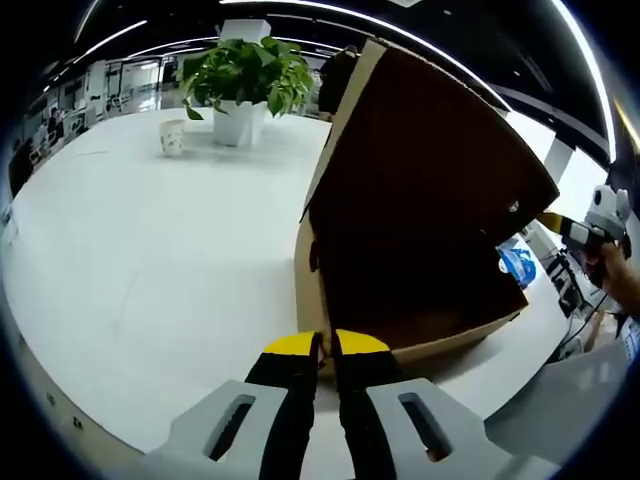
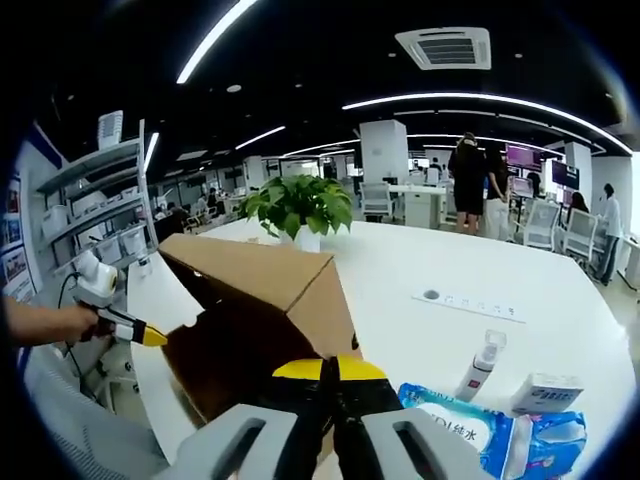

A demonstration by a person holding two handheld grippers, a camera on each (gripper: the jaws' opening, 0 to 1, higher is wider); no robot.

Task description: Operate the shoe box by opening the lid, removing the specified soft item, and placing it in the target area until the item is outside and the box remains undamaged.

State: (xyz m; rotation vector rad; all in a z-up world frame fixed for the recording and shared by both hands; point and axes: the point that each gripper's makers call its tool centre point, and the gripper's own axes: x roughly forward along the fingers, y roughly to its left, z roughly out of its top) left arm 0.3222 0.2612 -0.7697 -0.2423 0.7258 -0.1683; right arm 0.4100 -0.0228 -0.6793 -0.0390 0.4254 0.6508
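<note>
A brown cardboard shoe box [image 1: 450, 345] stands on the white table [image 1: 150, 260] with its lid [image 1: 420, 180] tilted up, showing a dark inside. No soft item can be made out in that shadow. My left gripper [image 1: 325, 350] is shut on the box's near wall at its corner. My right gripper [image 1: 550, 222] comes in from the right, its yellow tip on the lid's far edge. In the right gripper view the lid's outer side [image 2: 260, 270] slopes toward me and my right gripper [image 2: 332, 372] is shut on its edge. The left gripper [image 2: 152, 338], held by a hand, meets the box at the left.
A potted plant [image 1: 245, 75] and a paper cup [image 1: 172, 137] stand at the table's far end. A blue wipes pack [image 2: 470, 425], a spray bottle [image 2: 480, 365] and a small carton [image 2: 545, 392] lie right of the box. People stand far behind.
</note>
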